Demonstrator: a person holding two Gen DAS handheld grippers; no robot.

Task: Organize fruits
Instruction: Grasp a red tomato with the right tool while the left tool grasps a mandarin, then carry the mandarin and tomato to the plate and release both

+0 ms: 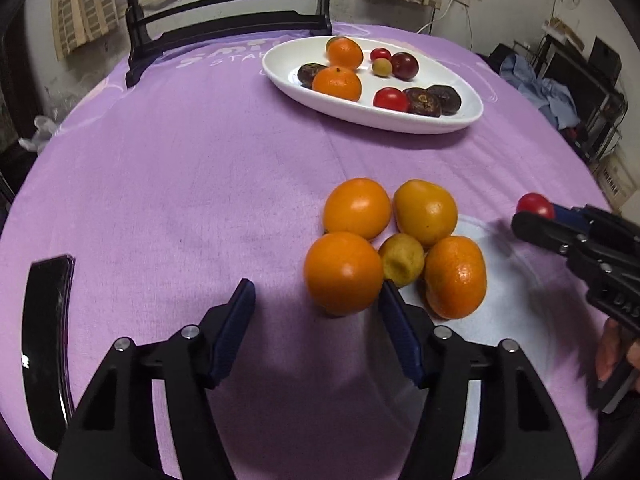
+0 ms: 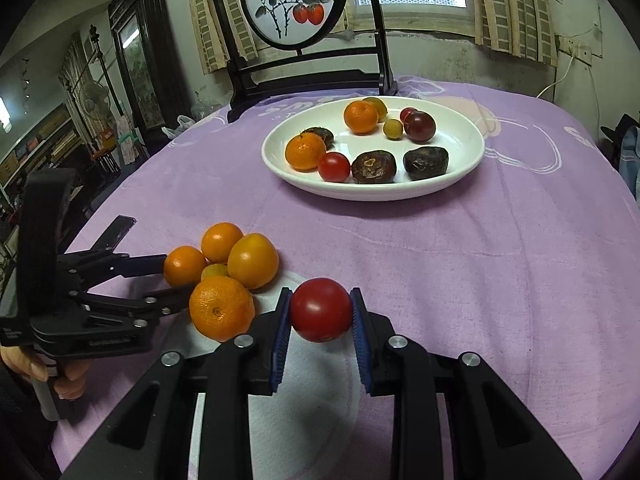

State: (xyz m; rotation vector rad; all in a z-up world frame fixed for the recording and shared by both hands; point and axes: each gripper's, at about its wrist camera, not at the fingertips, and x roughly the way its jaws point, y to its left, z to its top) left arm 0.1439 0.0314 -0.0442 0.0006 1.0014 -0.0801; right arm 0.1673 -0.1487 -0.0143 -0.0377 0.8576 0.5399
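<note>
**A:** Any writing you can read from there?

**B:** Only pale letters printed on the purple cloth [image 2: 480, 264] behind the plate; I make out "STA" and part of a word above it, nothing whole. There is raised lettering on my grippers' bodies, too blurred to read.

**A:** Where is your right gripper [image 2: 320, 312]?

**B:** Its blue ribbed jaws are clamped on a smooth, round red tomato [image 2: 320, 309], held above the desk, just right of the loose pile.

**A:** And the left?

**B:** My left gripper [image 1: 316, 300] has its jaws apart, low over the cloth. The nearest orange [image 1: 343, 272] sits just ahead between the tips; from the right wrist view one finger looks close beside it, but I cannot tell if they touch.

**A:** The pile?

**B:** Four oranges with glossy, dimpled skin, bunched around a small dull yellow fruit [image 1: 401, 259], all touching.

**A:** The plate?

**B:** A white oval plate [image 2: 460, 176], glazed, well beyond the pile, holding oranges, red tomatoes, a dark plum-like fruit and wrinkled brown ones.
</note>
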